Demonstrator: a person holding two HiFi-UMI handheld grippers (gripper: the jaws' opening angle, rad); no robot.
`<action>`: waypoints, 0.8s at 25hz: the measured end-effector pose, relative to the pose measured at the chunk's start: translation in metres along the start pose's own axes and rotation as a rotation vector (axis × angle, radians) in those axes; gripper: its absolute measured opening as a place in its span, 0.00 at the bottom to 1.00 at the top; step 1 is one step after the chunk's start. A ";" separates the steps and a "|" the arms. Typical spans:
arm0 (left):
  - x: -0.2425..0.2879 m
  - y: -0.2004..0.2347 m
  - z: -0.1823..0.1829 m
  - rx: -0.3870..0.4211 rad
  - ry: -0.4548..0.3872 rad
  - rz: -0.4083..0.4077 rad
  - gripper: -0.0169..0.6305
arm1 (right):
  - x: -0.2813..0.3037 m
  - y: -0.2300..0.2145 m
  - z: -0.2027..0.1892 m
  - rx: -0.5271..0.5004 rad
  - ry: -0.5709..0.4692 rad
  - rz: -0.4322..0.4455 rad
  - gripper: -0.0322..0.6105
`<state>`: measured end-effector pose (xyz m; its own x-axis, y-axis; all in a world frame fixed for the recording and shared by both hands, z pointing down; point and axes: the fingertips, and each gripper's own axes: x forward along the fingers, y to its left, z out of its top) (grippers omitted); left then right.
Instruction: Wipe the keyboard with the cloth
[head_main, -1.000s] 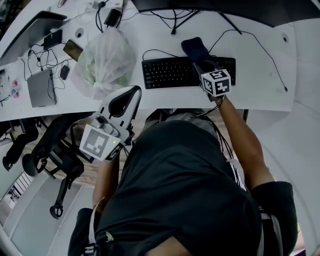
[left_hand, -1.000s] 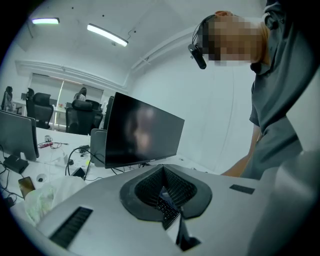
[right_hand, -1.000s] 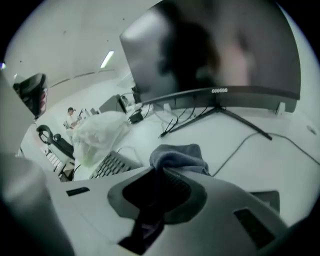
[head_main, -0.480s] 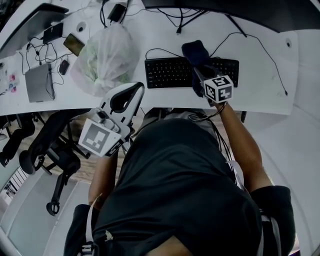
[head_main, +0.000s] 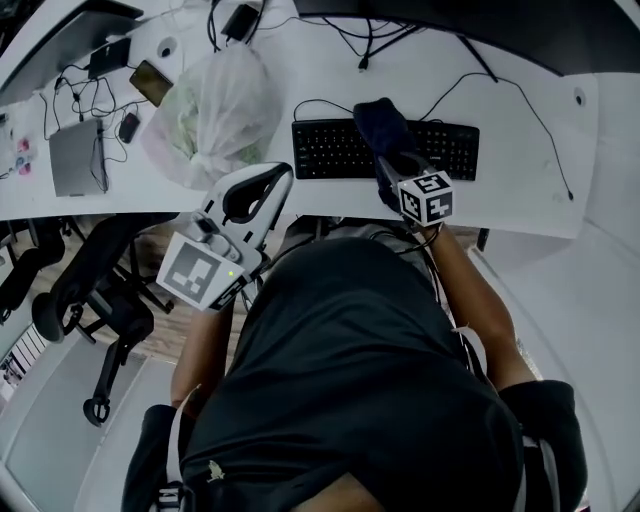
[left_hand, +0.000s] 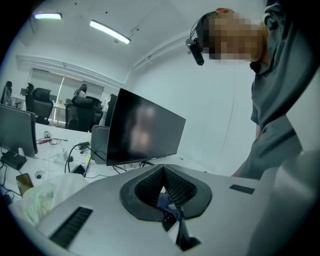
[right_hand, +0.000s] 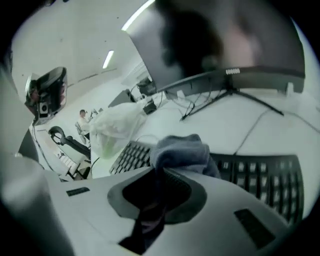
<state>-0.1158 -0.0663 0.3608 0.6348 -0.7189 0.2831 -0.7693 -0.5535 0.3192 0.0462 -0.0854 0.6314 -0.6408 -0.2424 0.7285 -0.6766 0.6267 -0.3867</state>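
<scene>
White surface (head_main: 520, 150) lies ahead of both hand-held grippers. Plastic bag (head_main: 215, 110) sits fwd of left hand-held gripper (left_hand: 162, 170), whose jaws are pressed together w/ nothing between. Black keyboard (head_main: 330, 148) lies under right hand-held gripper (right_hand: 161, 172), jaws clamped on dark cloth (right_hand: 180, 150); cloth rests on keys, approx. mid-keyboard.

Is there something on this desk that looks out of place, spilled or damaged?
Nothing is spilled or visibly damaged. One item looks odd for a work desk: a bulging translucent white plastic bag sits on the white desk, just left of the black keyboard.
</scene>
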 end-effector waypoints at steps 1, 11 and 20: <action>0.000 0.000 -0.002 0.004 0.002 -0.002 0.03 | 0.004 -0.013 0.025 -0.031 -0.039 -0.020 0.12; -0.014 0.001 0.000 -0.001 -0.031 0.029 0.03 | 0.011 0.026 -0.027 0.028 0.052 0.017 0.12; -0.024 -0.003 -0.003 0.019 -0.036 0.028 0.03 | 0.029 -0.011 0.027 0.063 -0.022 -0.047 0.12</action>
<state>-0.1286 -0.0467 0.3558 0.6104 -0.7485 0.2592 -0.7880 -0.5406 0.2946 0.0256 -0.1196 0.6412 -0.6152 -0.2874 0.7341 -0.7272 0.5665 -0.3876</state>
